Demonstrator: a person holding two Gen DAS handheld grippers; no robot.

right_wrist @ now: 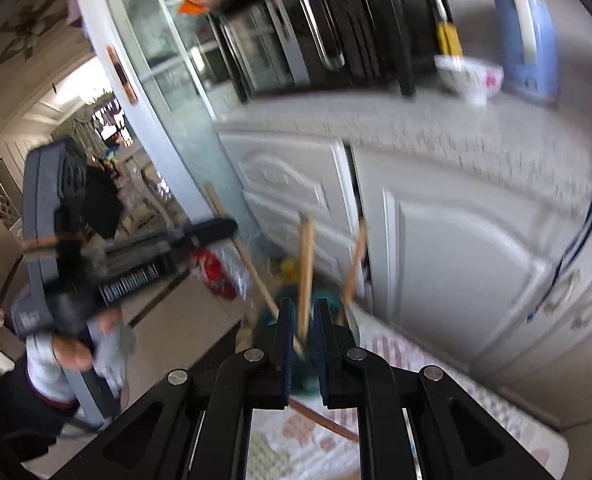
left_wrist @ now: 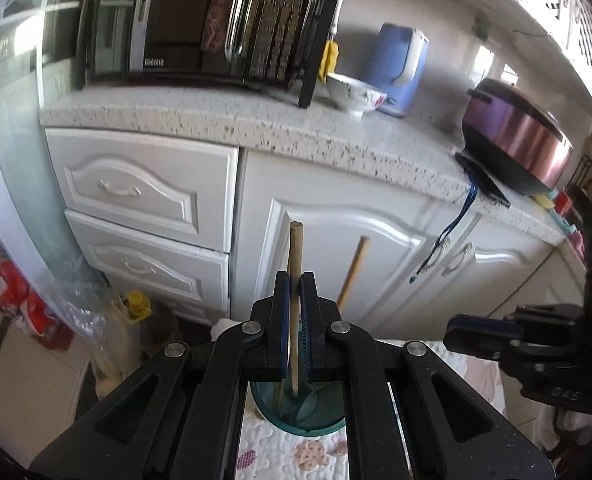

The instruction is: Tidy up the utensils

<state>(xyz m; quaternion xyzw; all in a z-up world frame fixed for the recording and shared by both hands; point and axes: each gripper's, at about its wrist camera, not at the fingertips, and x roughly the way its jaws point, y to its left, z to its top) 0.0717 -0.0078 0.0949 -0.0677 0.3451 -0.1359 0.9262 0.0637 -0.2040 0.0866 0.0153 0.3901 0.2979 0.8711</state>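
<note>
In the left wrist view my left gripper (left_wrist: pixel 295 300) is shut on a wooden chopstick (left_wrist: pixel 295 256) that stands upright with its lower end inside a teal cup (left_wrist: pixel 296 412) on a quilted cloth. A second chopstick (left_wrist: pixel 354 270) leans in the cup. My right gripper (left_wrist: pixel 480 336) shows at the right, apart from the cup. The right wrist view is blurred: my right gripper (right_wrist: pixel 304 332) is slightly parted around a chopstick (right_wrist: pixel 306 264), with the teal cup (right_wrist: pixel 296 300) beyond. Another chopstick (right_wrist: pixel 358 264) leans right, and a long stick (right_wrist: pixel 247 264) slants left. The left gripper (right_wrist: pixel 211 232) is at the left.
White cabinets (left_wrist: pixel 336 248) with drawers stand close behind. The speckled countertop (left_wrist: pixel 255 124) carries a microwave rack (left_wrist: pixel 199 20), a bowl (left_wrist: pixel 354 94), a blue kettle (left_wrist: pixel 402 68) and a purple pot (left_wrist: pixel 516 136). Bags and a bottle (left_wrist: pixel 135 308) sit on the floor at left.
</note>
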